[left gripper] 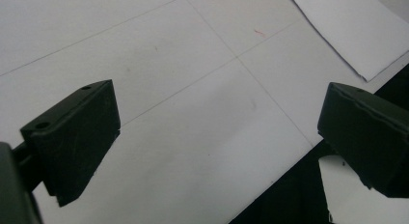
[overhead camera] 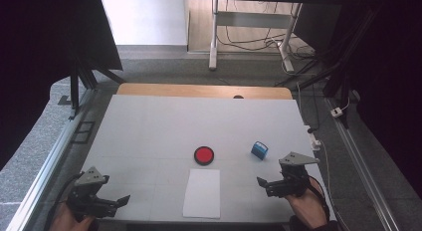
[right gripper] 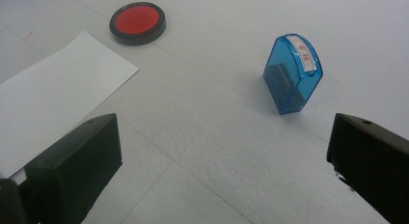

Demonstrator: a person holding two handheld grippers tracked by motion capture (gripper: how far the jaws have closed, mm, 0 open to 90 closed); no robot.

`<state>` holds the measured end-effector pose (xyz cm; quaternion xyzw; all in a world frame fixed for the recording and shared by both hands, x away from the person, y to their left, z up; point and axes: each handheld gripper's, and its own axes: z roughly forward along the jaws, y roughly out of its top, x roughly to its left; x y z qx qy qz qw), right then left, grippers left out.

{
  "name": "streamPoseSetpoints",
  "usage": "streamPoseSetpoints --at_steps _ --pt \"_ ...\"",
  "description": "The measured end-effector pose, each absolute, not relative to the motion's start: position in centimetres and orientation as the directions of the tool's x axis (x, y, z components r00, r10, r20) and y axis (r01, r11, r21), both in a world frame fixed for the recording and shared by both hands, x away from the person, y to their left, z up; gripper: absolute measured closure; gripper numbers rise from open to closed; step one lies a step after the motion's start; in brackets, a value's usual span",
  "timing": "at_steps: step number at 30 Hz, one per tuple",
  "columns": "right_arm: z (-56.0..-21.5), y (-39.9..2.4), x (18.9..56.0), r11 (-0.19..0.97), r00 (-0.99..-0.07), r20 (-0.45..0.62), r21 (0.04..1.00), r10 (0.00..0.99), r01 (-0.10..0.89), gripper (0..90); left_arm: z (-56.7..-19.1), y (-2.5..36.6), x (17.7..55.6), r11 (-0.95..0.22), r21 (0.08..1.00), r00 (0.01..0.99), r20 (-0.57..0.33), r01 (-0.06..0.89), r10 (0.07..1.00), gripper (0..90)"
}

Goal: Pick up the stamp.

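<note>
A round red ink pad [overhead camera: 204,155] in a black case lies near the middle of the white table [overhead camera: 149,131]. To its right rests a blue transparent stamp [overhead camera: 259,150]. A white sheet of paper [overhead camera: 202,193] lies at the front edge. My left gripper [overhead camera: 117,203] is held at the front left, open and empty, pointing toward the sheet. My right gripper [overhead camera: 263,187] hovers at the front right, open and empty. In the right gripper view the stamp [right gripper: 293,74] lies ahead of the open jaws, with the ink pad [right gripper: 137,22] and paper [right gripper: 53,98] off to the left.
The table's front edge runs close under my left gripper [left gripper: 217,132], with the paper's corner [left gripper: 352,31] beyond it. A wooden strip [overhead camera: 204,90] borders the far side. Metal rails [overhead camera: 45,166] flank the table, and cables [overhead camera: 323,156] run along its right side.
</note>
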<state>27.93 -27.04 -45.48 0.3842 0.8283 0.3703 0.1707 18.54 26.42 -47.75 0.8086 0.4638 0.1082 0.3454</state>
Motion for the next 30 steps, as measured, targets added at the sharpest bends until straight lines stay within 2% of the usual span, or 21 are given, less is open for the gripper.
streamPoseSetpoints --at_steps 30 --pt "-46.1 -25.9 32.7 0.472 -0.636 -0.029 0.696 0.771 0.541 0.0 -47.7 26.8 18.5 -0.306 0.67 0.551 -0.185 0.676 0.814 1.1"
